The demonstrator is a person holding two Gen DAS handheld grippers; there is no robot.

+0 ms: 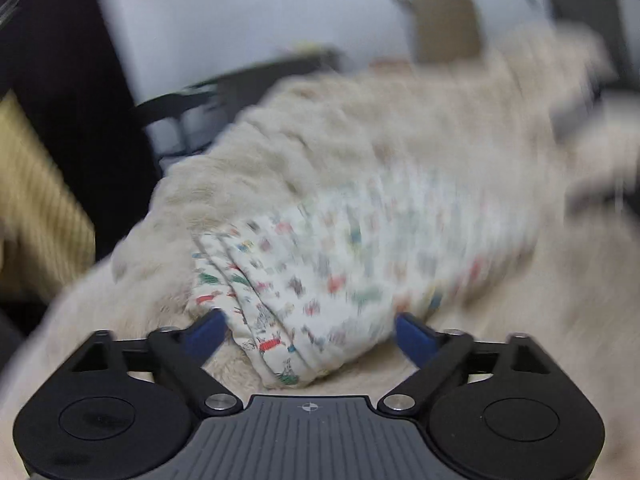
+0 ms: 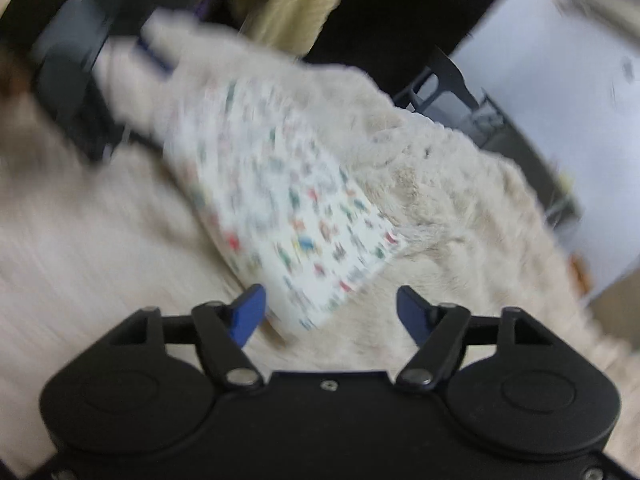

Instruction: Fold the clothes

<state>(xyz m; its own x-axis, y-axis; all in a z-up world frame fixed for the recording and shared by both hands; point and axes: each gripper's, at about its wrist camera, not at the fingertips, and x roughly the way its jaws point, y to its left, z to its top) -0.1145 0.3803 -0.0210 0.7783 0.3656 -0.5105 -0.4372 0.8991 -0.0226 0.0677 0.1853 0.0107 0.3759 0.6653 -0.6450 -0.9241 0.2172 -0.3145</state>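
A white garment (image 1: pixel 340 264) printed with small colourful figures lies bunched in folds on a cream fluffy blanket (image 1: pixel 320 140). My left gripper (image 1: pixel 310 322) stands open, and the garment's near end lies between its blue fingers (image 1: pixel 210 326) without being pinched. In the right wrist view the same garment (image 2: pixel 288 204) lies flat and blurred, its near corner inside my open right gripper (image 2: pixel 330 300), close to the left finger (image 2: pixel 250 312). The left gripper (image 2: pixel 120 64) shows as a dark blur at the garment's far end. The right gripper (image 1: pixel 592 152) blurs at the right edge of the left wrist view.
The blanket (image 2: pixel 460 200) covers the whole work surface. Beyond its far edge stand a dark wire rack (image 1: pixel 192 120), a cardboard box (image 1: pixel 444 28) and a pale wall (image 1: pixel 260 12). A beige ribbed cloth (image 1: pixel 36 208) hangs at the left.
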